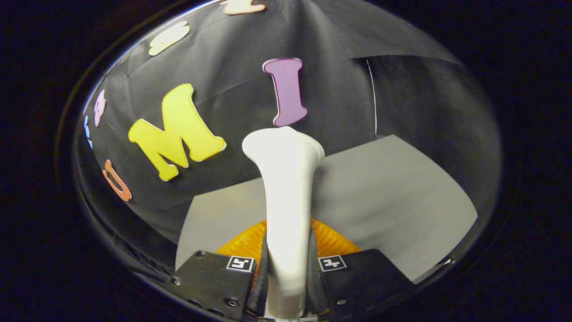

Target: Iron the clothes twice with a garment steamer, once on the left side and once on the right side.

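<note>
The smooth white plastic garment steamer [286, 201], a slim handle flaring to a wide rounded head at its far end, stands up between the fingers of the hand-held gripper [286, 268]. The two fingers are drawn in close, one pressed against each side of the handle, so the gripper is clamped on it low down. The head points away towards the far wall. Just behind the handle, near the fingers, a ribbed orange rounded piece [330, 241] shows on both sides; what it belongs to cannot be told. Beyond lies a flat pale grey surface [393, 192], running off to the right, with the black cloth wall [223, 67] behind it. No garment can be made out ahead of the head.

The grip sits low on a long, smooth, tapering handle, so the likely trouble is the steamer twisting or sliding in the fingers once its head drags on fabric. A sideways sweep would lever the head off line and leave one side poorly covered.
</note>
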### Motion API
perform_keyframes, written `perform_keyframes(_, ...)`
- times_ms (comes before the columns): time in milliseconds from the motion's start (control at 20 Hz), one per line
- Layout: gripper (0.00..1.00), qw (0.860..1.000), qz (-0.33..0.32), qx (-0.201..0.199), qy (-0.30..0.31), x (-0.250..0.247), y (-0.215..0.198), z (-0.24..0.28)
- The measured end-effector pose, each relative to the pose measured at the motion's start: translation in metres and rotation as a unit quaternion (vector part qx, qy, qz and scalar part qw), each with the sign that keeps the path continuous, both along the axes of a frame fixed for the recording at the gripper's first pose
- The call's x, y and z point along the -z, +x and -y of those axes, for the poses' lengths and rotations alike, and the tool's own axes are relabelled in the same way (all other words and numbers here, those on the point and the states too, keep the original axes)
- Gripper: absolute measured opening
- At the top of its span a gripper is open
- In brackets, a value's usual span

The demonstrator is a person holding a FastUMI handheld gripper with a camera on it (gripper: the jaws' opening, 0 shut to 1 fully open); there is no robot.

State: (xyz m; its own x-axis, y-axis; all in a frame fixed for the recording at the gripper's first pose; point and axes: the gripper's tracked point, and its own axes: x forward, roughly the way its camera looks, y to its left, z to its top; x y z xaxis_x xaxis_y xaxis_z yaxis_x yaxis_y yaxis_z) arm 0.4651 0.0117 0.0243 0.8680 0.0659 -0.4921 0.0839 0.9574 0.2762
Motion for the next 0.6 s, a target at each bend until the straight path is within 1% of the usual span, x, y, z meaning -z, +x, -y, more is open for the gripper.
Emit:
perform_keyframes(200,0.39,0.997,0.067,0.024,0.003,-0.038,-0.032,-0.002)
perform_keyframes(300,0.38,0.994,0.100,0.029,0.012,-0.059,-0.055,-0.008)
perform_keyframes(450,0.38,0.990,0.141,0.031,0.006,-0.086,-0.091,-0.020)
perform_keyframes(600,0.38,0.984,0.174,0.020,0.009,-0.109,-0.128,-0.045)
